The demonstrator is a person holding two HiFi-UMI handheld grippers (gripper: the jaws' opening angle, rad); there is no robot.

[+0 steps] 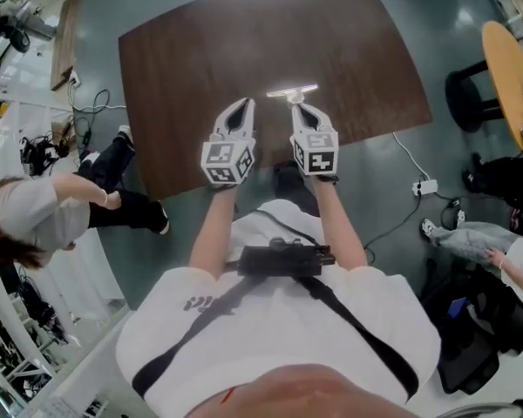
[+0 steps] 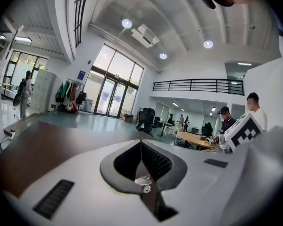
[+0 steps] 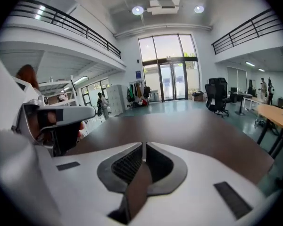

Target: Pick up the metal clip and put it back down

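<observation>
The metal clip (image 2: 144, 182) is the small silvery piece in the left gripper view. It shows in the slot between the jaws of the left tongs (image 2: 141, 142), behind their tips and against the brown of the tabletop (image 1: 244, 42). The jaw tips of the left tongs are pressed together. The views do not settle whether the clip lies on the tabletop directly below them or is caught between the jaws. The piece appears to run crosswise to the slot, but it is too small for a firm reading of its long axis. The head view does not show the clip, because the left tongs cover that spot close to the near edge of the tabletop. The right tongs (image 3: 143, 147) are also pressed together, with nothing between the jaws. They sit just beside the left tongs, over the same near edge. The bright streak (image 1: 292, 91) just beyond the right tips is probably a lamp reflection, since the right gripper view shows only bare wood ahead. The left hand is therefore the nearer one. If the clip lies loose, the left jaws must first spread above it.
</observation>
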